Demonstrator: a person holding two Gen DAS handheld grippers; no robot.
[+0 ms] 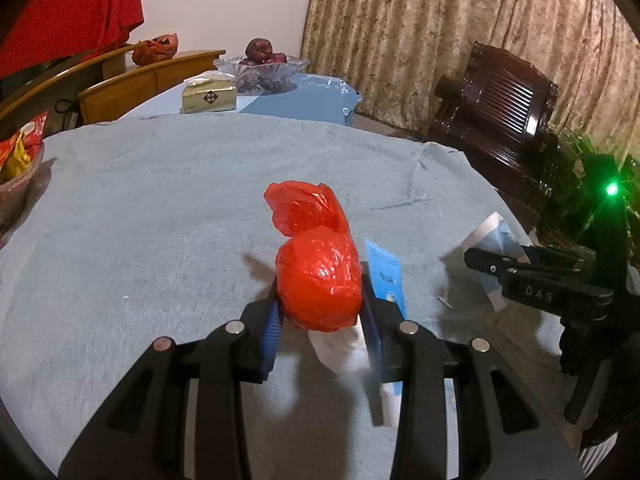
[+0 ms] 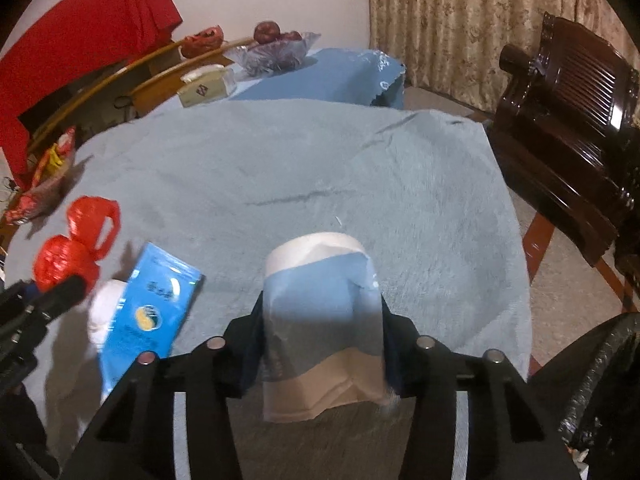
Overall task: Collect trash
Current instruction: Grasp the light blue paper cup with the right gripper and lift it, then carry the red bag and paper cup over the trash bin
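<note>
Left gripper [image 1: 320,320] clamped on red bag [image 1: 318,284], frame centre; right gripper [image 2: 322,344] clamped on blue-wrapped paper roll [image 2: 320,292], centre, over grey cloth [image 2: 280,168].

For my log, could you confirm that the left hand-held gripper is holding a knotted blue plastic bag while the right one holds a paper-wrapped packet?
Not quite: the knotted plastic bag in the left hand-held gripper is red, not blue, as the left wrist view shows. The rest stands: the right hand-held gripper is closed on a paper-wrapped packet.
</note>
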